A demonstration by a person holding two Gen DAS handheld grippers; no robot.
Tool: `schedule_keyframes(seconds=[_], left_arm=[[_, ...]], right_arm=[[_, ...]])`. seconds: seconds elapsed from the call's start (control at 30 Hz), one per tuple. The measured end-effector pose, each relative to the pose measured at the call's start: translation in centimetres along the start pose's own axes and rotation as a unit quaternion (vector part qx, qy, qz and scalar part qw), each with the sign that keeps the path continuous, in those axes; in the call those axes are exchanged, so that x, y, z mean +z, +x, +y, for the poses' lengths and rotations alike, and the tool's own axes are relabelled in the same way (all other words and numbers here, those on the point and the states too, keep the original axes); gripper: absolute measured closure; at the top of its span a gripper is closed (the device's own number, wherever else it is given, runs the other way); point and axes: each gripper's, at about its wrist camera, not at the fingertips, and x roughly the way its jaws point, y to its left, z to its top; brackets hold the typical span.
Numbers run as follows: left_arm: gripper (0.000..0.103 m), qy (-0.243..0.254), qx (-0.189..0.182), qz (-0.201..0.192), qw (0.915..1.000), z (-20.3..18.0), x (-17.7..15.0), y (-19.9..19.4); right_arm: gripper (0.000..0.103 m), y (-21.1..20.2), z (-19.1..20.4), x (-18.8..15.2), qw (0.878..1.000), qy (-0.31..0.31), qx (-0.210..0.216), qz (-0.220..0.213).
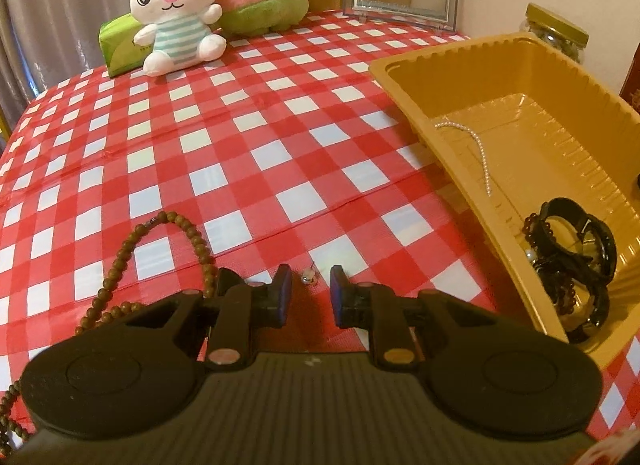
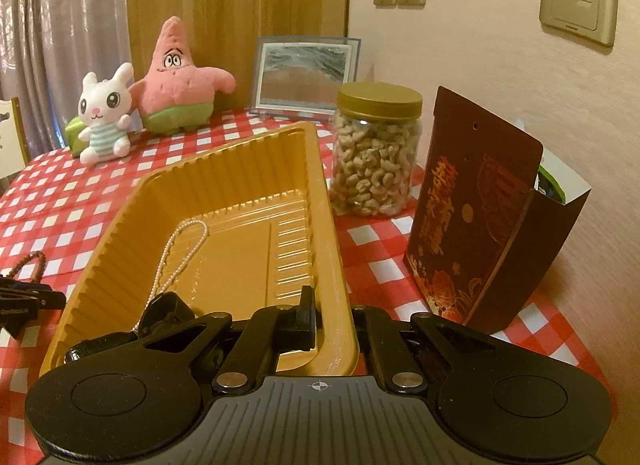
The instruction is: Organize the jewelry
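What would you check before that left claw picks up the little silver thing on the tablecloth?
1. Small silver piece lies between the left gripper's fingers: ok.
2. Fingers apart, not yet pressing on it: ok.
3. Brown bead string clear of the fingers: not ok, it runs right beside the left finger.
4. Gold tray held steady: ok, the right gripper is shut on its rim.
5. Room in the tray: ok, bare floor past the pearl strand and black bangles.
6. What the silver piece is: cannot tell, too small.
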Motion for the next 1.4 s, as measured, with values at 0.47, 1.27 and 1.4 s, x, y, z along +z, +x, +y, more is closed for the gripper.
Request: schedule_keyframes(seconds=[0.47,1.27,1.4], left_arm=[[0.097,0.002,0.008,-0.006,0.9999,-0.3,0.3,-0.4],[0.097,-0.018,-0.118,-0.027,0.9925,-8.6,3.9,-6.6],[0.097,-0.009,-0.124,-0.023,0.9919,-10.3,4.2,-6.0]], right_arm=[[0.098,0.2,0.1,-0.2,1.0,-0.002,0.007,0.001],[0.099,-0.2,1.3,0.3,1.0,-0.011,0.024,-0.001],[0.099,-0.2,1.3,0.3,1.0,-0.011,0.026,-0.001]])
